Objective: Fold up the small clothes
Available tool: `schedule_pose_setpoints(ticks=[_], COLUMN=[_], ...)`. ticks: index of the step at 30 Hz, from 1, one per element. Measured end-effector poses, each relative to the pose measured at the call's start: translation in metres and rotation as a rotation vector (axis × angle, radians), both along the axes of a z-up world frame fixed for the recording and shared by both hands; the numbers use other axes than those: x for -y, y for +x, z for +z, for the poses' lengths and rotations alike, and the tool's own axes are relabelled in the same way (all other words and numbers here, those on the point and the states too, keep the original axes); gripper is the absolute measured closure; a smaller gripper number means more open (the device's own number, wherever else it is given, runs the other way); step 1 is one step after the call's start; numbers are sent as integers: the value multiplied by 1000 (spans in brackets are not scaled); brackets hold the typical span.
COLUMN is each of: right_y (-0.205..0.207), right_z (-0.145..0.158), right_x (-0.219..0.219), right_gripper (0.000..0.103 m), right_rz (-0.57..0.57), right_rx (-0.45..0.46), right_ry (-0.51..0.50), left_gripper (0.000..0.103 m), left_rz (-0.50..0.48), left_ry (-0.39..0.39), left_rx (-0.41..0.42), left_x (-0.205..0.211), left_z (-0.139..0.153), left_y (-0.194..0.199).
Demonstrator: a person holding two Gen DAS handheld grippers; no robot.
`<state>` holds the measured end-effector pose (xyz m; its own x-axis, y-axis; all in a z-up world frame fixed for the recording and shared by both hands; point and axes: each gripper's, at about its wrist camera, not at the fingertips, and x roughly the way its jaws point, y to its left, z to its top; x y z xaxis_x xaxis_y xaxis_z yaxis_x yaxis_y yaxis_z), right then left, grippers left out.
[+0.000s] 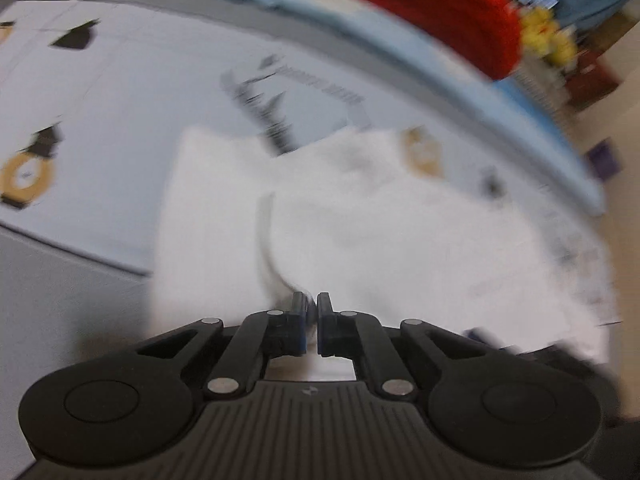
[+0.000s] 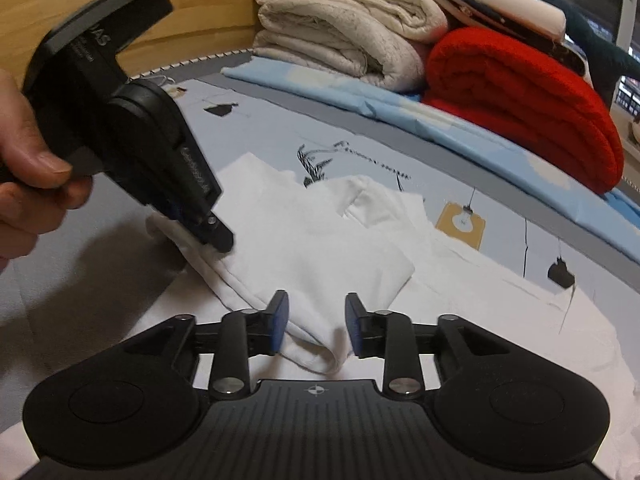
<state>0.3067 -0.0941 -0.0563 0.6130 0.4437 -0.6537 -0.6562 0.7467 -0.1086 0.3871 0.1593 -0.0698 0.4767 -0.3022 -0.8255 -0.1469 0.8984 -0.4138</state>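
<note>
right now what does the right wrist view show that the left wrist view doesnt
Only the right wrist view: the folded cream blankets, the wooden board, a person's hand holding the left hand-held gripper, and the open right hand-held gripper. Only the left wrist view: the left hand-held gripper's jaws closed on a hem, close up, and yellow things. Both: the white garment, printed sheet and red blanket.

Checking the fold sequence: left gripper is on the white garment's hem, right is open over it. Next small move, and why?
Probably close the right gripper on the hem fold lying between its fingers. The left gripper is already shut on the white garment at its edge, while the right stands open with cloth between but not pinched. A fold likely needs both grips.
</note>
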Motion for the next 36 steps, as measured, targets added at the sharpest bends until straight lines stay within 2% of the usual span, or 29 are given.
schedule_pose_setpoints(ticks=[3,6,8,11,14,16,17,18,21,23,25,28,30,33,36], right_y=[-4,-8,-8,-5,1,8,11,14,30,42,54,66,72,77,77], right_z=[4,6,8,10,11,11,12,13,19,24,30,30,21,2,-7], right_x=[2,5,9,17,27,36,42,49,76,102,131,181,210,248,260], right_gripper=[60,57,56,54,61,90,95,99,99,99,99,99,99,99,99], right_rz=[18,23,14,-18,-75,-134,-161,-191,-333,-441,-560,-721,-817,-937,-951], right_rx=[31,70,72,66,59,51,48,46,16,-4,-9,-5,-45,-166,-235], right_ry=[-2,-20,-26,-30,-36,-30,-19,-8,67,121,167,204,206,249,302], left_gripper=[99,99,99,99,99,98,98,98,94,93,93,93,93,93,87], left_rz=[-89,-206,-288,-380,-363,-332,-309,-281,-145,-46,59,152,159,119,87], left_ry=[-133,-242,-275,-267,-264,-286,-304,-315,-333,-303,-230,-141,-76,10,51], left_rx=[81,139,169,198,200,214,234,256,324,336,327,259,190,98,41], left_x=[13,38,56,82,90,87,82,77,55,40,25,12,10,21,29], left_z=[19,32,39,45,41,42,44,46,60,65,66,59,50,34,22], left_y=[0,-1,-3,-10,-6,-3,-2,5,6,10,10,13,17,24,29])
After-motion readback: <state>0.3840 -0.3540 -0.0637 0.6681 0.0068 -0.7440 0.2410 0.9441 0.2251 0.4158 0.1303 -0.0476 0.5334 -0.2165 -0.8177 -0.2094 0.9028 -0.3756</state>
